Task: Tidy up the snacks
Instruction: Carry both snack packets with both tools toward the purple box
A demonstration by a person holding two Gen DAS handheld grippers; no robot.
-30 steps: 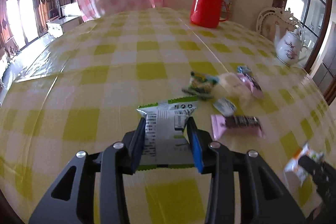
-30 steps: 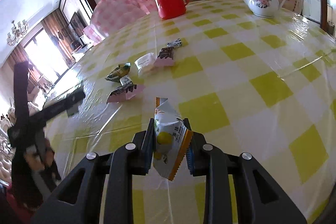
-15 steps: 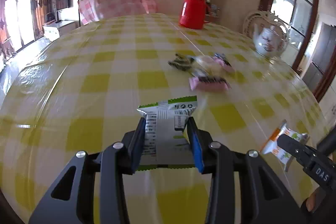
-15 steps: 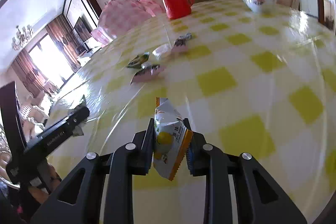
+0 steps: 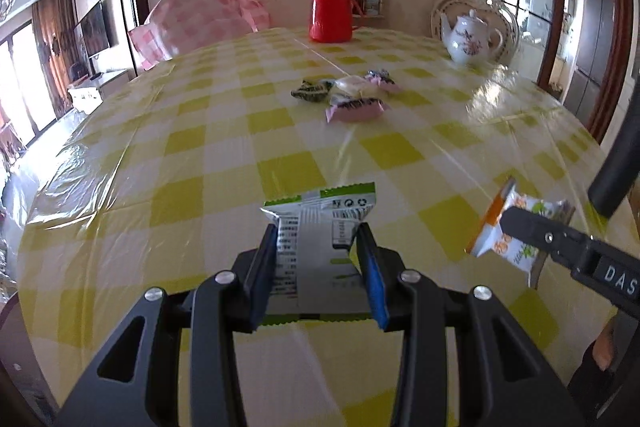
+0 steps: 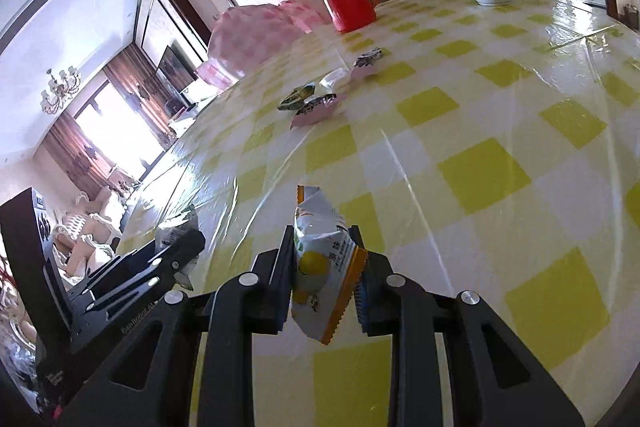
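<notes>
Left gripper [image 5: 318, 247] clamped on white-and-green snack packet [image 5: 320, 227], held above yellow checked tablecloth [image 5: 200, 147]. Right gripper [image 6: 324, 259] pinching white-and-orange snack packet [image 6: 324, 263] — also off table, just beside left one. Remaining snacks [image 5: 348, 95] clustered mid-table, well apart from both. Red thermos [image 5: 330, 9], white teapot [image 5: 470, 39] at far edge.
</notes>
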